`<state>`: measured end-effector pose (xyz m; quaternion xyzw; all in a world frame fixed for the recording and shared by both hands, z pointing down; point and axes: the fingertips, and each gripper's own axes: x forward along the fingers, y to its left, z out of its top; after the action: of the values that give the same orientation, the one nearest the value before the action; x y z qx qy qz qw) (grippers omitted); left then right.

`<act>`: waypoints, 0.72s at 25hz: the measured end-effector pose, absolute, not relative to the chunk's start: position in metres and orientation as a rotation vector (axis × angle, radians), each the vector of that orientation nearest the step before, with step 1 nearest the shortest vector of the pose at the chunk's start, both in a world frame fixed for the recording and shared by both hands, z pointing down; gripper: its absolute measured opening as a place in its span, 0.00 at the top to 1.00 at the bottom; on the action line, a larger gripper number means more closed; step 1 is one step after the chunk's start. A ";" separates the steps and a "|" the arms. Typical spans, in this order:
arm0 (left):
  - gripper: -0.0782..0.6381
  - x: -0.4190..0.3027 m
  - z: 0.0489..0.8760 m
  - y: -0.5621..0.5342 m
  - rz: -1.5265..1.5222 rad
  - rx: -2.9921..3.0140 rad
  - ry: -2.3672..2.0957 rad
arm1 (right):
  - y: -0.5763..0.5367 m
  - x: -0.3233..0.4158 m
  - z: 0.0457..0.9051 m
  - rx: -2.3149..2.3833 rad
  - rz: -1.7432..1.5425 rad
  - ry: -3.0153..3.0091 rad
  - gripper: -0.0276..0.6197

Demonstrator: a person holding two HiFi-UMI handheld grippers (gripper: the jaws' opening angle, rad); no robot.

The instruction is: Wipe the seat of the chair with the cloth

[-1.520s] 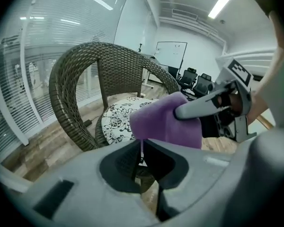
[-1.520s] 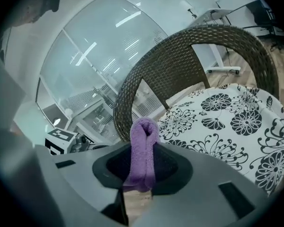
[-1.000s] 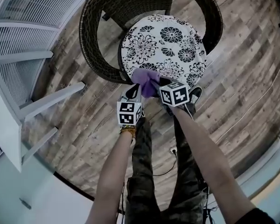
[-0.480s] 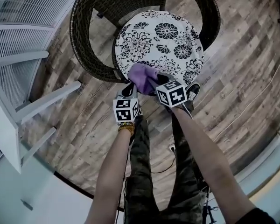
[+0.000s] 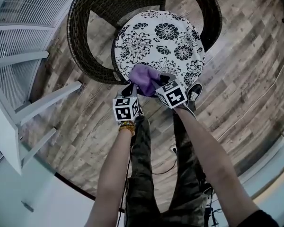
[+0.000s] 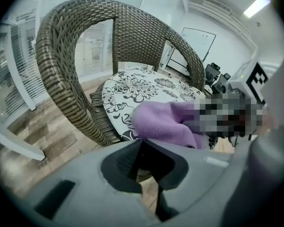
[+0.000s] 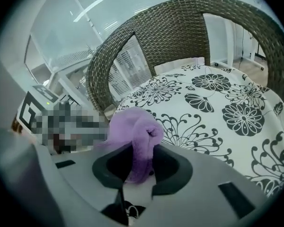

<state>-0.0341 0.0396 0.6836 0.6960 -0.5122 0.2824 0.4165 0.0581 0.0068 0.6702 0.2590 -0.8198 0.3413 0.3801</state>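
Observation:
A dark wicker chair (image 5: 85,41) holds a round white seat cushion (image 5: 161,39) printed with black flowers. A purple cloth (image 5: 144,78) hangs bunched over the cushion's near edge. My right gripper (image 5: 157,83) is shut on the cloth (image 7: 135,131), which bulges up out of its jaws above the seat (image 7: 217,108). My left gripper (image 5: 132,91) hovers just left of the cloth, off the seat's front rim, shut with nothing in it. In the left gripper view the cloth (image 6: 165,122) lies ahead and to the right, in front of the cushion (image 6: 142,86).
The curved wicker backrest (image 6: 71,60) rings the far and left sides of the seat. White slatted furniture (image 5: 23,60) stands to the left on the wood floor. The person's shoes (image 5: 195,92) are below the seat's front edge, and a thin cable (image 5: 255,108) runs across the floor at right.
Both grippers and the purple cloth have edged slightly left along the seat's near edge. The cloth stays in the right gripper.

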 end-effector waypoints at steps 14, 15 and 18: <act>0.87 -0.035 0.685 0.040 0.681 1.716 -1.294 | -0.016 0.121 0.671 0.756 0.876 -2.027 0.81; 0.87 -0.035 0.685 0.039 0.680 1.714 -1.295 | -0.018 0.126 0.671 0.764 0.872 -2.022 0.81; 0.87 -0.036 0.685 0.039 0.677 1.705 -1.295 | -0.023 0.138 0.671 0.776 0.857 -2.010 0.81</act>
<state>-0.0358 0.0388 0.6850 0.6842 -0.5198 0.2717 0.4334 0.1382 -0.0234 0.6706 0.3068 -0.7945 0.3389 0.3997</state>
